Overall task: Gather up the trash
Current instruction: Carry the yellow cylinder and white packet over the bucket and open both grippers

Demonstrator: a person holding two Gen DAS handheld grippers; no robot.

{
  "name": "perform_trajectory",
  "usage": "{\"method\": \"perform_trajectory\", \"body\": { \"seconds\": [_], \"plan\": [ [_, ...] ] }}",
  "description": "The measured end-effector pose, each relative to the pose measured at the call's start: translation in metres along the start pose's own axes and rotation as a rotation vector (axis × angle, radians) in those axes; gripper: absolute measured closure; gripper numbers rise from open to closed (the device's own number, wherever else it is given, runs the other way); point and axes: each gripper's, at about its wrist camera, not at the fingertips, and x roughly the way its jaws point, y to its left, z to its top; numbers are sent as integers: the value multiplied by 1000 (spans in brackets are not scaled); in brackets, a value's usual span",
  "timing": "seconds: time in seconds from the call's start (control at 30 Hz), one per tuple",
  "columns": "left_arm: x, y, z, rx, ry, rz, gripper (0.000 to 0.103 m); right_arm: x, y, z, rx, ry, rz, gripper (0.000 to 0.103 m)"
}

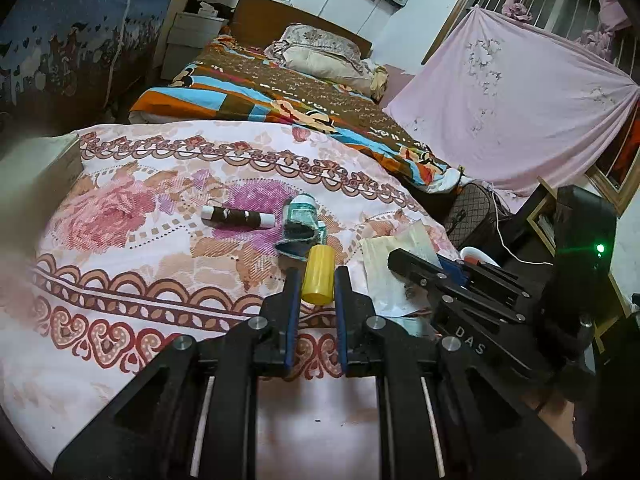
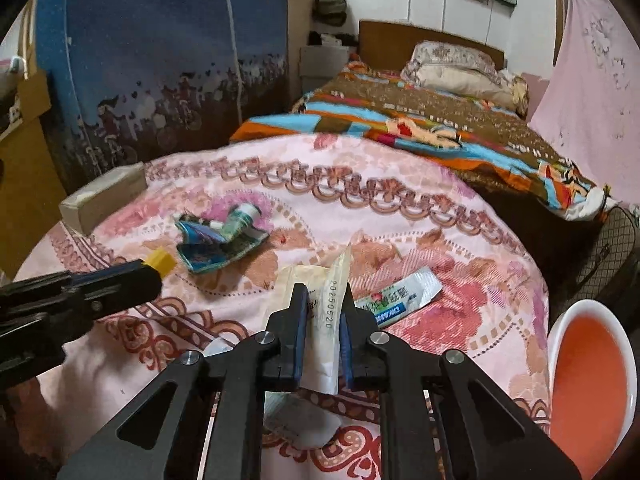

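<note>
Everything I work over lies on the floral quilt (image 1: 168, 216), which spreads across most of both views; behind it runs a second bed with a striped blanket (image 1: 280, 100), and a pink sheet (image 1: 508, 92) hangs to the right of that bed. At the quilt's right edge, low in my right view, stands a white bowl (image 2: 560, 320) with an orange inside. On the quilt's far left edge sits a pale box (image 2: 104, 198).

My right gripper (image 2: 324, 320) is clenched on a clear plastic wrapper (image 2: 324, 300) with a printed date code running up it; the wrapper stands upright between the blue pads and its lower end hangs below the jaws toward the quilt. Just right of the wrapper, flat on the quilt, lies a white sachet (image 2: 404, 294) with green and blue print.

My left gripper (image 1: 316, 280) grasps a yellow cap (image 1: 319, 276) (a short cylinder, its far end poking out past the fingertips), held a little above the quilt near its front right part. Just beyond the cap lies a crumpled blue-green packet (image 1: 300, 228) with a small teal-and-white bottle (image 1: 303, 210) resting on it. Left of the packet, apart from it, lies a brown-and-white roll (image 1: 238, 217) on its side on a purple flower of the quilt. From my right view, the packet and bottle sit toward the quilt's left half, between the box and the wrapper.
</note>
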Motion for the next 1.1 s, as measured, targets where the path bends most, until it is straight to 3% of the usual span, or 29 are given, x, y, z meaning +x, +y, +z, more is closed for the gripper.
{"method": "perform_trajectory", "body": {
  "seconds": [0.2,0.47,0.73,0.87,1.1],
  "plan": [
    [-7,-8,0,21,-52,-26,102,-17,2,0,-12,-94,-10,91],
    [-38,-31,-4,108,-277,-46,102,-73,-5,-10,19,-395,-26,91],
    [-56,-65,-11,205,-430,-104,102,-126,-15,-19,28,-626,-112,91],
    [-56,-89,-14,274,-506,-102,102,-147,-27,-24,44,-697,-169,91],
    [-48,-123,-9,329,-535,-186,102,-175,-69,-35,126,-754,-270,91]
  ]
}}
